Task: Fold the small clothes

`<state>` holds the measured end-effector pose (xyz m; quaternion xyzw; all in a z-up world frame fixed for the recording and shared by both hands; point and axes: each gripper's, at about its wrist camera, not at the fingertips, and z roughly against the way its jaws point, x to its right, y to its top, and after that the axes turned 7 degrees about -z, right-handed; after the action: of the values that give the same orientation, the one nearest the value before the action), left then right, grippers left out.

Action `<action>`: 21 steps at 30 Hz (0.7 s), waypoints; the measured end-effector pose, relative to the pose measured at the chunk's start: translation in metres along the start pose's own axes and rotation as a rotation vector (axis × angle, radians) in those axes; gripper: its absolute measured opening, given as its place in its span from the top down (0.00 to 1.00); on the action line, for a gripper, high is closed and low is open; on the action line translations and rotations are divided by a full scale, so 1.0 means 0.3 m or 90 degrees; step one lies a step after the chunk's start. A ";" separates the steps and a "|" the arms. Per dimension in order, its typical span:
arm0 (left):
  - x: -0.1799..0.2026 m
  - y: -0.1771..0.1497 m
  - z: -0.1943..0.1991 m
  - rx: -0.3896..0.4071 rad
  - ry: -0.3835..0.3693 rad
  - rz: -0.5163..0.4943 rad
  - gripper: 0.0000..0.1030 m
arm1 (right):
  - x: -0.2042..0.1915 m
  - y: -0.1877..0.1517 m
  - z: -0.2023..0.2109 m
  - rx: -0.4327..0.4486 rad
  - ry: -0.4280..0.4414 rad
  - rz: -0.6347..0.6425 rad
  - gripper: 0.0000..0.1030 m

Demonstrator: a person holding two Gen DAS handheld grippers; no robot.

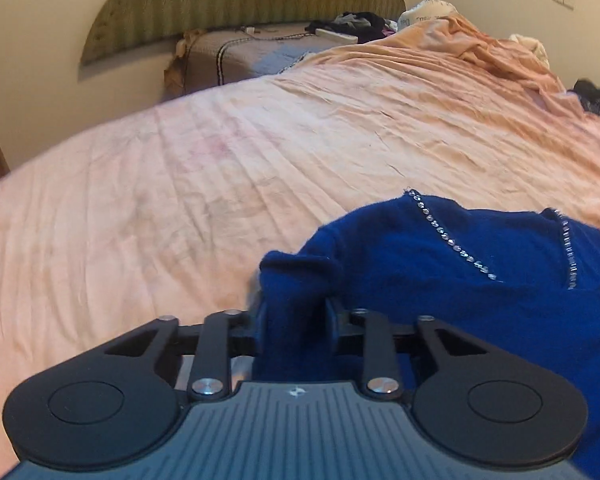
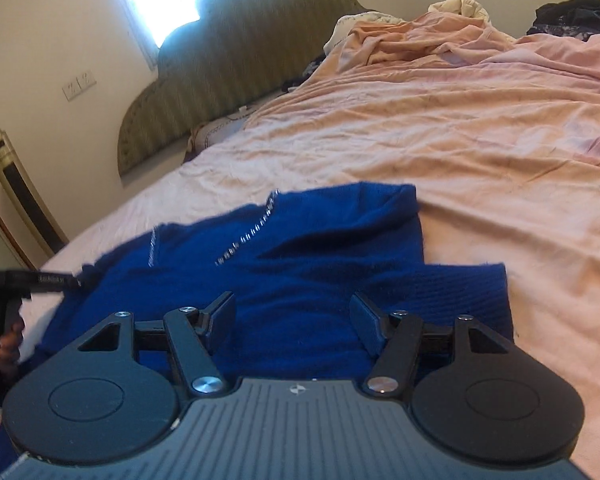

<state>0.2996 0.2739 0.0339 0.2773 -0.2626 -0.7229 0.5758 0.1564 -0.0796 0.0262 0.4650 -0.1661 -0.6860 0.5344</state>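
Nearest us in the left wrist view, our left gripper (image 1: pixel 296 316) had its jaws drawn in on a bunched fold of the blue sweater (image 1: pixel 460 264), which lay on the near right part of the pink bedsheet (image 1: pixel 180 200), its rhinestone trim (image 1: pixel 452 240) running across the neckline. We judged the hold a shallow one: thick knit gathered between the pads could slide out if we pulled sideways, and the fold would fall crooked. The loose sheet under it could also drag along and wrinkle.

From the right wrist view, our right gripper (image 2: pixel 292 316) stood wide apart, low over the sweater's (image 2: pixel 320 248) near part and gripping nothing. A ribbed hem or cuff (image 2: pixel 468 292) lay just to its right. Had we closed there, we might have caught two layers, or the bedsheet (image 2: pixel 460 140) as well. At the far left edge the other tool (image 2: pixel 28 280) showed, with fingers (image 2: pixel 10 344) below it; the two grippers could collide when brought together.
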 end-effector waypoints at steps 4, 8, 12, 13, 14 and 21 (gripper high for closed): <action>-0.003 0.031 0.098 0.093 0.044 -0.011 0.91 | -0.005 -0.033 0.018 0.011 0.007 0.025 0.33; 0.017 -0.025 0.014 0.021 0.094 -0.062 0.88 | 0.004 -0.028 0.015 0.005 0.019 0.016 0.30; 0.049 -0.027 0.069 0.076 0.129 -0.099 0.70 | -0.005 -0.032 0.015 0.002 0.017 0.027 0.27; 0.052 -0.017 0.089 0.089 0.147 -0.104 0.66 | -0.004 -0.032 0.017 0.003 0.018 0.025 0.27; 0.052 -0.008 0.112 0.106 0.175 -0.109 0.58 | -0.003 -0.032 0.020 0.004 0.018 0.022 0.27; 0.034 0.083 0.164 0.163 0.197 -0.179 0.28 | -0.086 0.158 -0.009 -0.006 0.038 0.126 0.26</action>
<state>0.2801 0.2618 0.0853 0.4890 -0.2195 -0.7057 0.4634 0.1859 -0.0737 0.0712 0.4638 -0.1921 -0.6167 0.6064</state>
